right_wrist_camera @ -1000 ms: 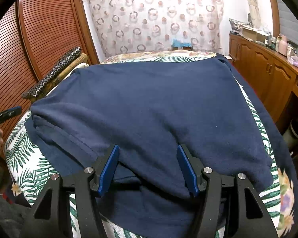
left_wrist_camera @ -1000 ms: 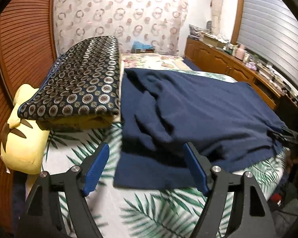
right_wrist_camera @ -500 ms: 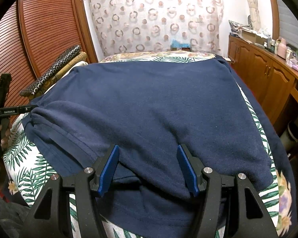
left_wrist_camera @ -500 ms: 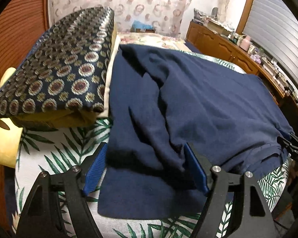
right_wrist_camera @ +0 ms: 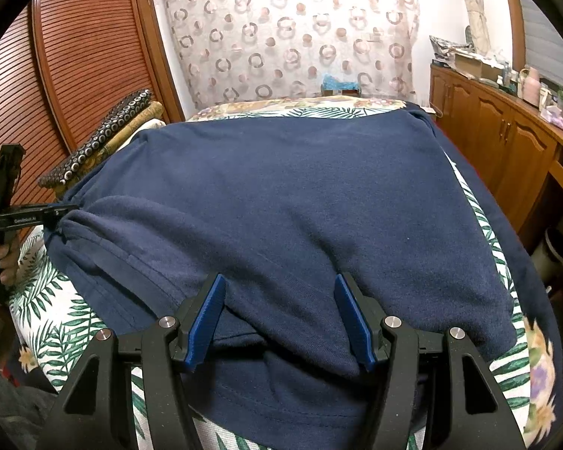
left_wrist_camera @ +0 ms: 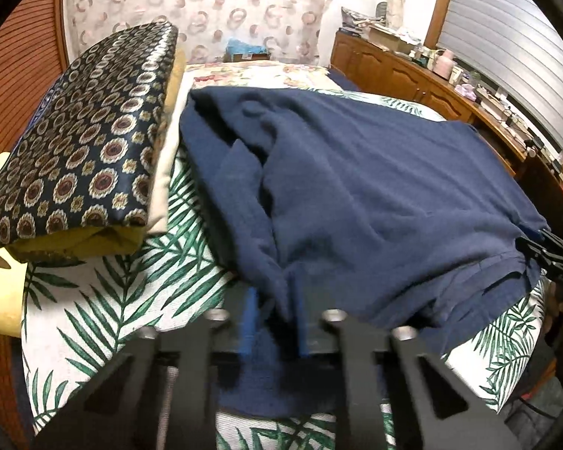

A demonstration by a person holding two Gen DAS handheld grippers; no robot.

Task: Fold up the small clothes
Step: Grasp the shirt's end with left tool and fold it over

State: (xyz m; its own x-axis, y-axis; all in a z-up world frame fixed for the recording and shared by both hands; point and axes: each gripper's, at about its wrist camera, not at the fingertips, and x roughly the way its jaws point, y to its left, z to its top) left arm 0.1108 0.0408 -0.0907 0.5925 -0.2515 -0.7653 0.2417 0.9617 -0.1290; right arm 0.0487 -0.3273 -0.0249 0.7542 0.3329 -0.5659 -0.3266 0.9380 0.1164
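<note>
left gripper [left_wrist_camera: 273, 322]: the jaws are closing, with a bunched fold of the navy garment [left_wrist_camera: 356, 195] between the blue pads and the cloth gathered tightly there. in the right wrist view this gripper [right_wrist_camera: 58, 212] meets the garment's left corner, where the cloth puckers, and a hand [right_wrist_camera: 3, 258] grips its handle.

right gripper [right_wrist_camera: 279, 317]: the jaws stand released, spread wide above a raised ridge of the same garment near its hem; the pads do not press the cloth.

the garment lies spread across the bed [left_wrist_camera: 105, 300], on a palm-leaf cover. beside it, at the left, a patterned cushion [left_wrist_camera: 82, 142] rests on a yellow pillow [left_wrist_camera: 0, 292]. a wooden cabinet [right_wrist_camera: 506, 150] stands to the right of the bed.
</note>
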